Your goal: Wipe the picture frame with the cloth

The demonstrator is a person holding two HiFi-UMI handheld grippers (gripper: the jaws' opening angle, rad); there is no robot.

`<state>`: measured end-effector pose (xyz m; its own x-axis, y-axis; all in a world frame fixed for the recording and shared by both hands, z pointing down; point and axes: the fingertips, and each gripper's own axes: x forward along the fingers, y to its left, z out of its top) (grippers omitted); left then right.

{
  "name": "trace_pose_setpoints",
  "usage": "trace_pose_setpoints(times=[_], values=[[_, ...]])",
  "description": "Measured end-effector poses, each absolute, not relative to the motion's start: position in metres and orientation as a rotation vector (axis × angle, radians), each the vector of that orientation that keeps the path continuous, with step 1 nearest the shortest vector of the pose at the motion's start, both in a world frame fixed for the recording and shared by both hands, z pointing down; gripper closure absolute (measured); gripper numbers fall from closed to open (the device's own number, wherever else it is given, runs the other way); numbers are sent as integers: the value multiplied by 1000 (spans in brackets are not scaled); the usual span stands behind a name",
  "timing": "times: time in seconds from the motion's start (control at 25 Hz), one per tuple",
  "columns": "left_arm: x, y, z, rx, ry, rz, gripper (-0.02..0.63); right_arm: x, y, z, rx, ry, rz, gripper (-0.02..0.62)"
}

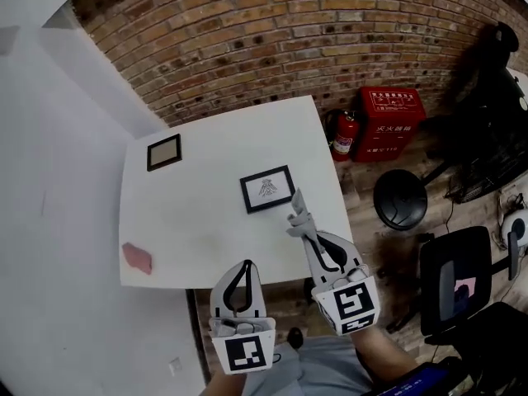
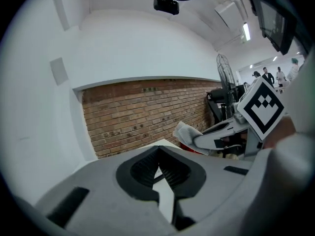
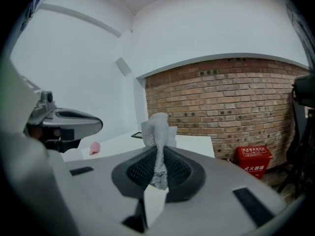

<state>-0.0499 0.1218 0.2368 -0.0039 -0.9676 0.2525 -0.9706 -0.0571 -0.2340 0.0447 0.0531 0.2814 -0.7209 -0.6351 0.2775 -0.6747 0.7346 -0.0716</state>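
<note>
Two grippers are hovering at the table's (image 1: 206, 221) near edge: left gripper (image 1: 246, 265) is sitting w/ jaws together, empty; right gripper (image 1: 299, 225) is pinching the cloth (image 1: 297, 207) just beside the picture frame (image 1: 267, 189), lying flat mid-table.

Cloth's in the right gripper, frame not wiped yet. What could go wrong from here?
1. The picture frame lies unheld on the white table; the left gripper is shut, empty and off it, so a wipe may just push it along.
2. The right gripper pinches the cloth in a narrow bunch; only a small tuft clears the tips, so the jaws might scrape the frame's face.
</note>
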Motion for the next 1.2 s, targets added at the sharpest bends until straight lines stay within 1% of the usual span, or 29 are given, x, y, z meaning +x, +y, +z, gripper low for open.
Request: trace_pose_setpoints(times=[0.28, 0.72, 1.2], values=[[-63, 71, 217, 2108, -2287, 539, 597, 21, -9, 265, 906, -2778, 203, 561], [-101, 42, 194, 1984, -2414, 524, 597, -24, -56, 243, 793, -2843, 163, 562], [-143, -23, 243, 2031, -2243, 520, 597, -65, -97, 285, 817, -2732, 245, 561]])
